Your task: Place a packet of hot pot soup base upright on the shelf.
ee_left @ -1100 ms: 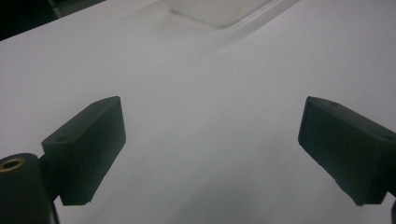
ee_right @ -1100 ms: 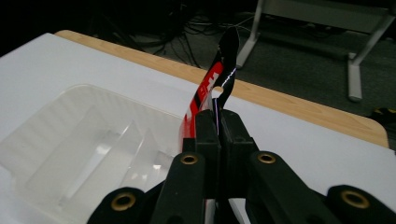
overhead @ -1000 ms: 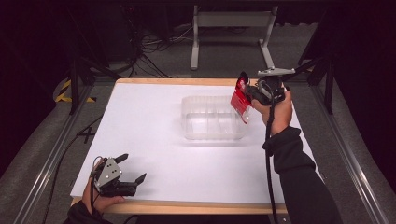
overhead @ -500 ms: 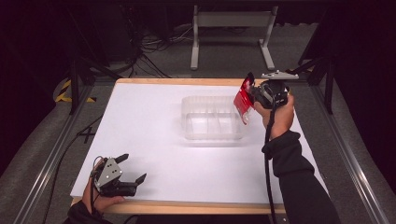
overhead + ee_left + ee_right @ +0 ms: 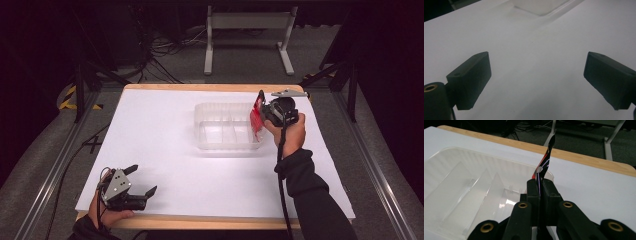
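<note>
A clear plastic tray (image 5: 225, 128) with several dividers sits right of the middle of the white table (image 5: 165, 135). My right gripper (image 5: 261, 114) hangs over the tray's right end, shut on a thin red and black packet (image 5: 256, 116). In the right gripper view the packet (image 5: 543, 163) stands edge-on between the closed jaws, above the tray (image 5: 461, 195). My left gripper (image 5: 141, 181) rests at the table's near left corner, open, with nothing between its fingers (image 5: 471, 77). A corner of the tray (image 5: 541, 6) shows far ahead of it.
The table's wooden edge (image 5: 200, 222) runs along the front and back. Beyond the far edge lie a dark floor with cables (image 5: 160, 55) and a grey metal stand (image 5: 247, 30). Metal rails (image 5: 55, 165) flank the table on both sides.
My right gripper has shifted slightly left and down with the packet, closer over the tray's right end. The left gripper has not moved.
</note>
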The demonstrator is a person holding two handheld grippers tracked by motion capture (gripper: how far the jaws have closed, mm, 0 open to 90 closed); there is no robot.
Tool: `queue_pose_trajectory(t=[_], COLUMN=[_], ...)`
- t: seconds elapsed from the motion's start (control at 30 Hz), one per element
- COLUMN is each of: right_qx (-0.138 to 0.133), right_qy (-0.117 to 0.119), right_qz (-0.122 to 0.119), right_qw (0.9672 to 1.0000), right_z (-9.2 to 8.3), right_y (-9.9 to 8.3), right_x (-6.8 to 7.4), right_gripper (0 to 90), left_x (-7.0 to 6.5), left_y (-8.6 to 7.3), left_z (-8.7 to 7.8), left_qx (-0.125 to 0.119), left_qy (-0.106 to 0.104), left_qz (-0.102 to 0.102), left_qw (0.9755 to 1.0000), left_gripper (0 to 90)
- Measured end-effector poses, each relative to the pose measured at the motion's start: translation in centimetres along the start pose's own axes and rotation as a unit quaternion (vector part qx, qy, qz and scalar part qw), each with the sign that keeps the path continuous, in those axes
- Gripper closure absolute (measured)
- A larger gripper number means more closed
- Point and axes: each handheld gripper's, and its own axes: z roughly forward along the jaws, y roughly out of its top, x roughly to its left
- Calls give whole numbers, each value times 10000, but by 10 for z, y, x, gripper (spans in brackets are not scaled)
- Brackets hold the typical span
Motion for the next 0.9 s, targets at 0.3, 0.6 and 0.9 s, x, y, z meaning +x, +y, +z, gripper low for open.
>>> queue_pose_trajectory(t=[0.3, 0.6, 0.9], right_qx=[42, 90, 247], right_qy=[144, 319, 447], right_qz=[-30, -206, -441], right_qw=[9999, 9992, 9977], right_z=[4, 3, 0], right_y=[-6, -8, -6], right_x=[0, -2, -4], right_gripper=[844, 816, 785], left_x=[0, 1, 2], left_y=[0, 0, 0], left_z=[-1, -1, -2], left_qx=[-17, -12, -21], left_qy=[18, 39, 64], left_qz=[-3, -14, -42], left_qw=[10000, 10000, 10000], left_gripper=[81, 82, 82])
